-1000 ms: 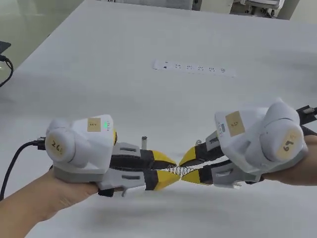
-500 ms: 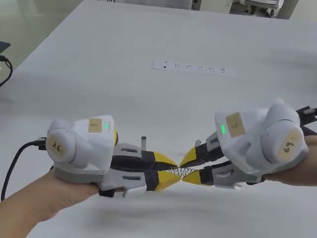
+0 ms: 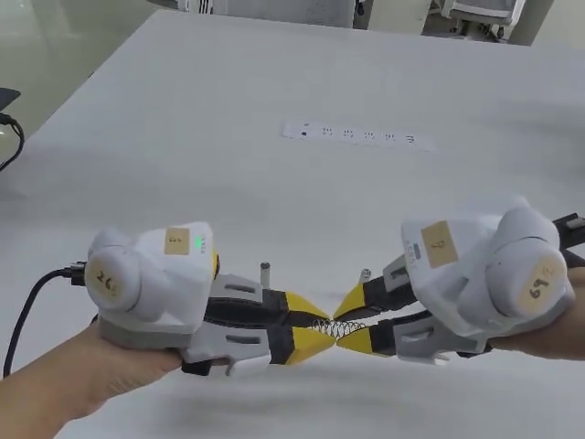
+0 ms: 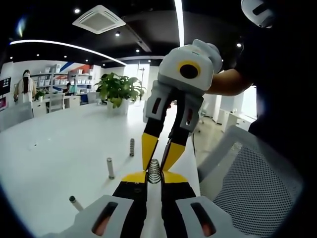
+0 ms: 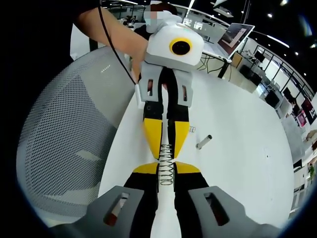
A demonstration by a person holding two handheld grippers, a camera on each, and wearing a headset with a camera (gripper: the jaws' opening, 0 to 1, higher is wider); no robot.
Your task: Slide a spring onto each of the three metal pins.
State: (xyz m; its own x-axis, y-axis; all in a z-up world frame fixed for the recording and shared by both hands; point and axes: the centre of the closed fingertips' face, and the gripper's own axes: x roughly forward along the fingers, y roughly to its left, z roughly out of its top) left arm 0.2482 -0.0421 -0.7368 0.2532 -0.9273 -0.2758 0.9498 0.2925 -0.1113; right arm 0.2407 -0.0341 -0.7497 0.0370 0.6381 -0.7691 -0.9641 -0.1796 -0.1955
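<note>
seems a handover: left tool [image 4: 154, 177] and right tool [image 5: 167, 169] both clamp one spring [image 3: 340, 320] tip to tip above the desk [image 3: 274, 91], so next one should release and the other thread a bare pin [image 4: 110, 167].

Wide white worktop [image 3: 274, 82] w/ white power strip [image 3: 356, 135] toward far side. Grey mesh chair [image 5: 64, 139] at bench edge. Open-plan office beyond: dark ceiling w/ strip light [image 4: 178, 20] & AC vent [image 4: 99, 20], potted plant [image 4: 118, 89], shelves [image 4: 44, 82] at back.
</note>
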